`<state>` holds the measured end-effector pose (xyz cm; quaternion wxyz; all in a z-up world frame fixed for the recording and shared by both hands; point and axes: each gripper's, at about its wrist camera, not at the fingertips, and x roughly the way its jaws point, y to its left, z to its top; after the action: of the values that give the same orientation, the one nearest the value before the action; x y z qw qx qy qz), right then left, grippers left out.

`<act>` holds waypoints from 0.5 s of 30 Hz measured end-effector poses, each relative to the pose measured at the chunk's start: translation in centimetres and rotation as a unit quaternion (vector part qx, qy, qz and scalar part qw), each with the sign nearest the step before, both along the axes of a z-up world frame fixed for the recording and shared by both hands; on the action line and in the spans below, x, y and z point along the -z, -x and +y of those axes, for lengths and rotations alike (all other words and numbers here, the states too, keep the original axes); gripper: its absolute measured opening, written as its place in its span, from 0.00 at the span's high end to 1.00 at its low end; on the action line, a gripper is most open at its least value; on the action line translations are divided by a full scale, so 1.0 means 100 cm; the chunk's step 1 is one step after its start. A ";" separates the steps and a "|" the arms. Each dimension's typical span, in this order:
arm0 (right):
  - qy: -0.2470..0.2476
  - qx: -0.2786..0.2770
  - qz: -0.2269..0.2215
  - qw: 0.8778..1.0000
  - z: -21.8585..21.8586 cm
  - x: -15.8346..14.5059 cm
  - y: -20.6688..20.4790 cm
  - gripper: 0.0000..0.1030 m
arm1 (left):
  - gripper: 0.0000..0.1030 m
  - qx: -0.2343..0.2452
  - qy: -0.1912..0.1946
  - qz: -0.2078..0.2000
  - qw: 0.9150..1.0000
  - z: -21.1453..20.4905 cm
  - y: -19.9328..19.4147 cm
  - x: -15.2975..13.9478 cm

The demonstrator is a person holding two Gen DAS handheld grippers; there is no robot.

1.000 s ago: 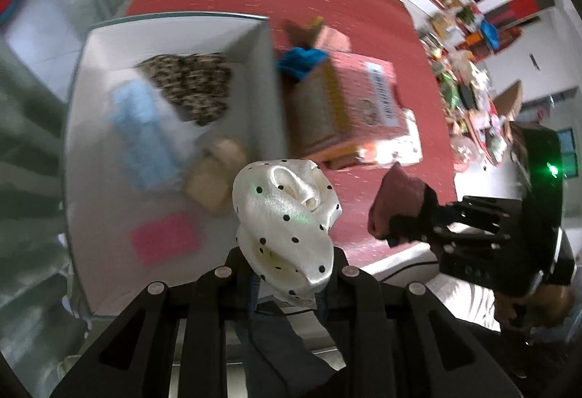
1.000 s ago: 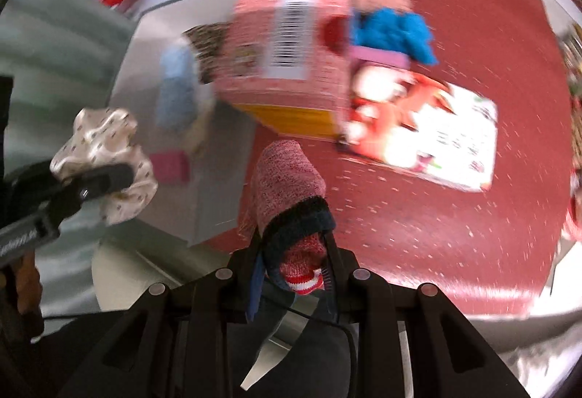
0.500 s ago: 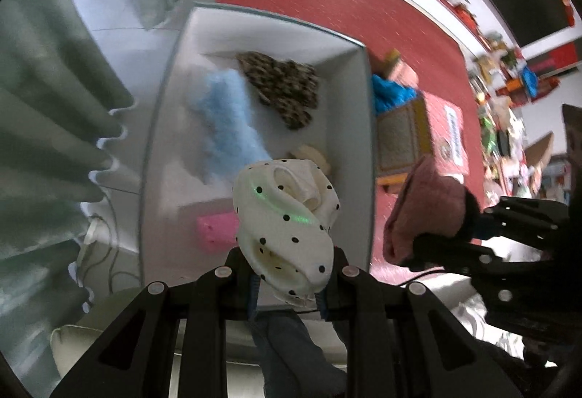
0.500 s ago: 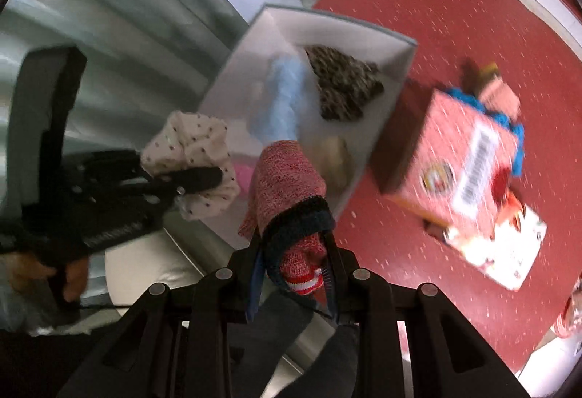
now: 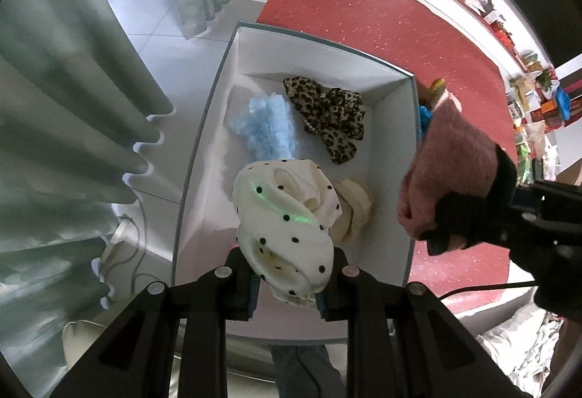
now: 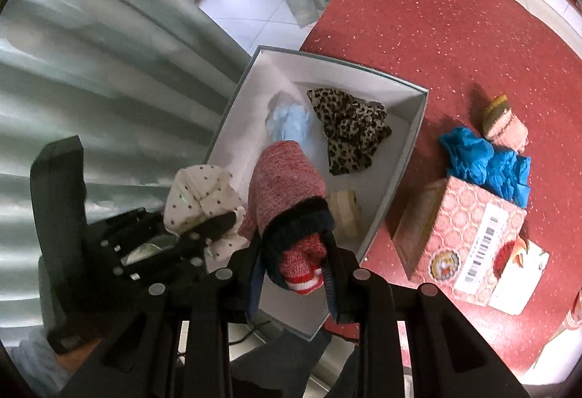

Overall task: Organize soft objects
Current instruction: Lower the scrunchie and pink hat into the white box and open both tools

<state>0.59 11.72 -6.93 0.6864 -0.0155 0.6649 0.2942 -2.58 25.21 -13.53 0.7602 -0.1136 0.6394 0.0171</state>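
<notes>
Two soft pieces hanging over the box [image 5: 203, 128], not yet dropped.

Left gripper [image 5: 291, 285] is clamping a dotted scrunchie [image 5: 287, 216]; right gripper [image 6: 294, 274] is clamping a red sock [image 6: 287, 179]. Four items are already lying in the box: blue fluff [image 5: 265, 125], leopard scrunchie [image 5: 327, 114], beige piece [image 5: 354, 212], a pink scrap, barely showing. Two are waiting on the red floor [image 6: 436, 16]: blue cloth [image 6: 483, 161], pink sock [image 6: 505, 128].

Satiny dotted scrunchie [image 5: 287, 223] is shining between the left jaws, coarse knit sock [image 6: 287, 187] is looking matt between the right jaws
</notes>
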 end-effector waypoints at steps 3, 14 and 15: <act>0.007 0.003 -0.001 1.000 0.006 0.007 -0.002 0.72 | 0.75 -0.003 -0.003 0.004 1.000 -0.002 -0.002 0.005; 0.018 0.022 0.013 1.000 0.008 0.017 -0.013 0.72 | 0.75 -0.003 -0.010 0.019 1.000 -0.003 -0.003 0.016; 0.018 0.022 0.013 1.000 0.008 0.017 -0.013 0.72 | 0.75 -0.002 -0.011 0.020 1.000 -0.003 -0.003 0.016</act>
<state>1.84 12.52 -8.60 0.6834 -0.0092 0.6794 0.2671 -2.24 24.95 -15.13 0.7485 -0.1068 0.6538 0.0278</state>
